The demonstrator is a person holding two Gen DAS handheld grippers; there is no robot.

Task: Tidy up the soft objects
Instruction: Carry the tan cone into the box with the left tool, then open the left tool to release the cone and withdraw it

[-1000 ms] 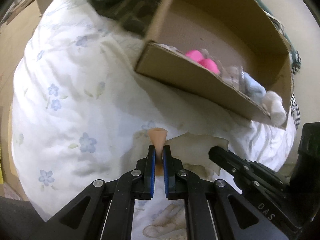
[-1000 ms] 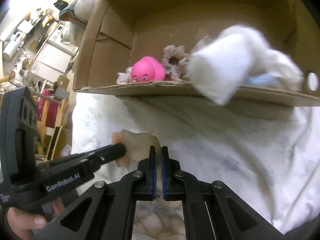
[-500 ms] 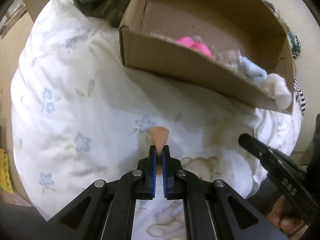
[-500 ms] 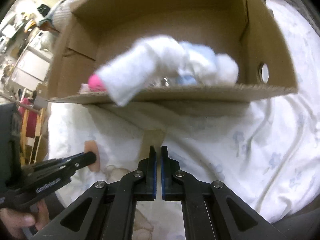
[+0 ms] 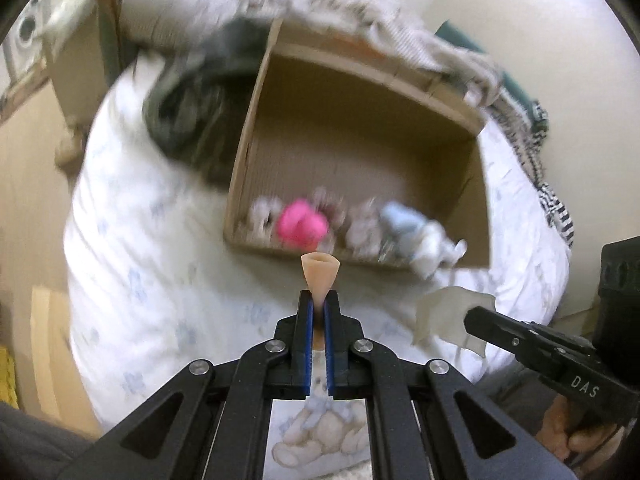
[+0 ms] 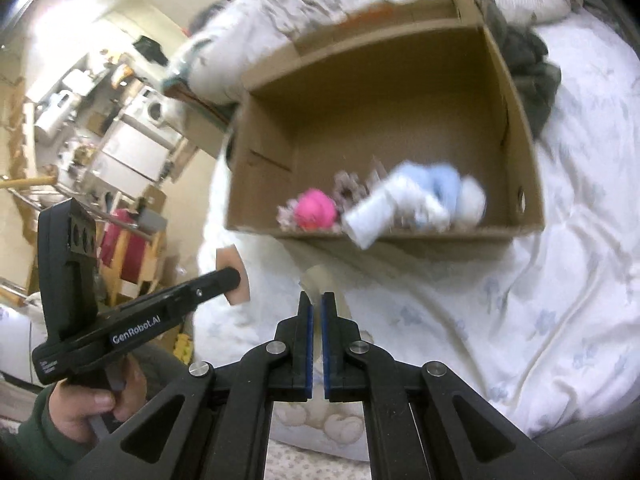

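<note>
My left gripper [image 5: 319, 300] is shut on a small peach-coloured soft piece [image 5: 320, 276], held up above the bed. It also shows in the right wrist view [image 6: 230, 276] with the peach piece [image 6: 236, 280]. My right gripper [image 6: 318, 300] is shut on a pale translucent soft piece [image 6: 318, 276]; it also shows in the left wrist view [image 5: 476, 316] holding that piece [image 5: 448, 312]. The cardboard box [image 5: 360, 140] lies ahead on the bed, holding a pink toy [image 5: 302, 226], pale blue and white plush [image 5: 416, 236] and grey fluffy items.
The bed has a white floral duvet [image 6: 520, 300]. Dark clothing [image 5: 188, 120] lies left of the box. A striped cloth [image 5: 548, 184] lies at right. Shelves and household clutter [image 6: 100, 140] stand beyond the bed's left side.
Both grippers have risen and pulled back, so the box interior now shows from above. The right gripper now holds the pale piece up beside the left one.
</note>
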